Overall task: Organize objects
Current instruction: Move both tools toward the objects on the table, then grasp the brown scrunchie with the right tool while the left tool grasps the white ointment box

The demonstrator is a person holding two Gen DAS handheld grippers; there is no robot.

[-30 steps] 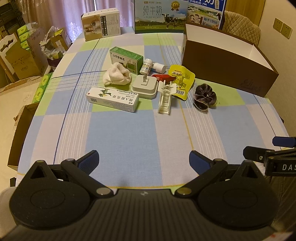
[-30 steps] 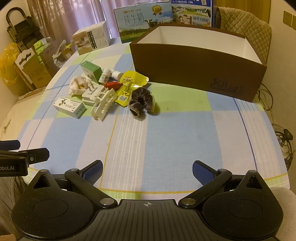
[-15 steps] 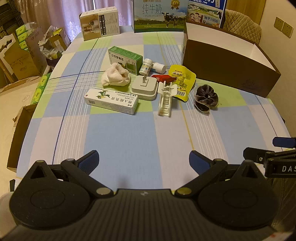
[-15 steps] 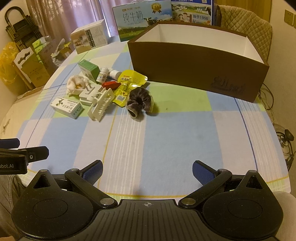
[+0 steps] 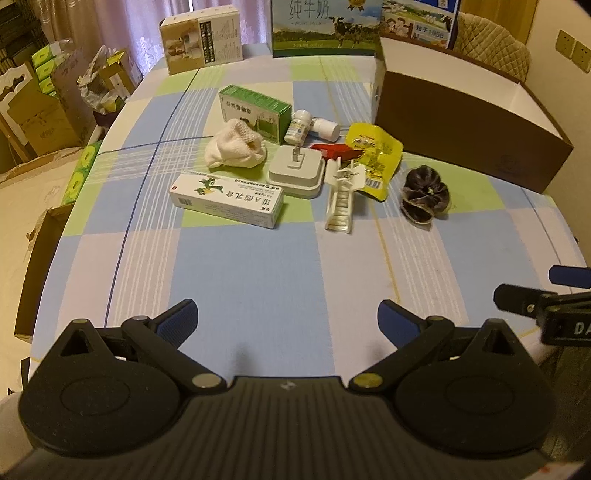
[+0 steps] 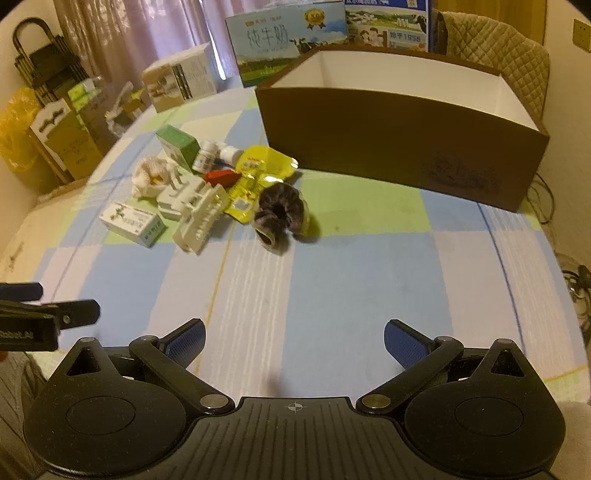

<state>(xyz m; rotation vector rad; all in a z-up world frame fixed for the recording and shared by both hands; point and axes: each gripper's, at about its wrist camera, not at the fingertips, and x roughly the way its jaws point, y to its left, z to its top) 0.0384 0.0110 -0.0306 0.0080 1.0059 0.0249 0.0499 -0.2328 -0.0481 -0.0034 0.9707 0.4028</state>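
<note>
Edged nearer the clutter since a second ago; left gripper (image 5: pixel 286 323) and right gripper (image 6: pixel 293 341) both spread wide, empty; scrunchie (image 6: pixel 280 214) and medicine carton (image 5: pixel 227 199) ahead, untouched; brown box (image 6: pixel 402 147) beyond, apparently empty; sorting not begun.

Desk (image 5: pixel 258 288): carries everything.
Open box (image 5: pixel 469 125): far right side.
Scrunchie (image 5: pixel 424 197): in front of the open box, apart from it.
Pouch (image 5: pixel 373 155): left of the scrunchie.
Plug adapter (image 5: pixel 295 173): middle of the pile.
Long carton (image 5: pixel 227 199): in front of the cloth (image 5: pixel 236 147).
Pill bottles (image 5: pixel 306 127): behind the plug adapter.
Milk cartons (image 5: pixel 325 26): far edge.
</note>
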